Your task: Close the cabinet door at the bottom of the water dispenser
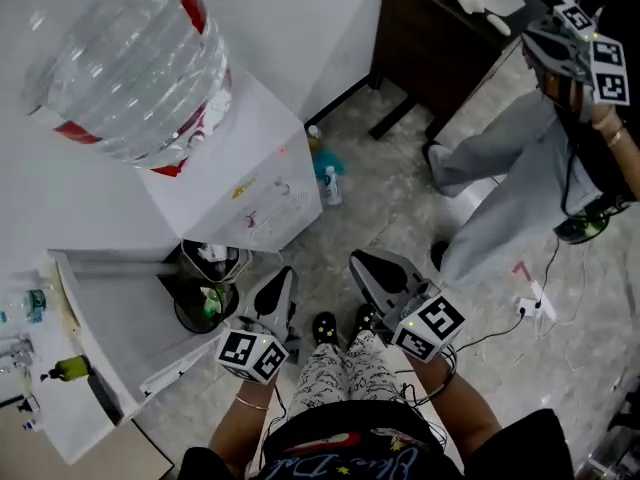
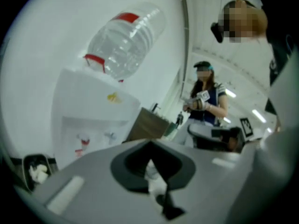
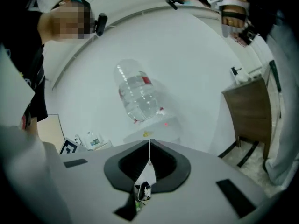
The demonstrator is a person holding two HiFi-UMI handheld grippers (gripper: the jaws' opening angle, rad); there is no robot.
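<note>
- At lower left of the head view, the door [image 1: 120, 318] of the dispenser [image 1: 245, 173] stands wide open, swung out to the left of the white body.
- Beside the door, at the dispenser's foot, sits a black bin [image 1: 190, 313] holding white and green scraps.
- On top of the dispenser, a clear bottle [image 1: 135, 63] with a red band stands inverted.
- Left gripper [image 1: 282, 280]: jaws clenched with nothing between them. It points toward the dispenser's base, just beside the bin. Its marker cube overlaps the door's free edge in the picture, and whether they touch cannot be told.
- Right gripper [image 1: 362, 265]: jaws pressed together and empty. It is held to the right of the left one, over the speckled floor [image 1: 400, 188] and apart from the dispenser.
- Both gripper views look up at the dispenser front and the bottle.
- At right, a second person [image 1: 520, 178] in grey trousers stands near a dark desk [image 1: 430, 48].
</note>
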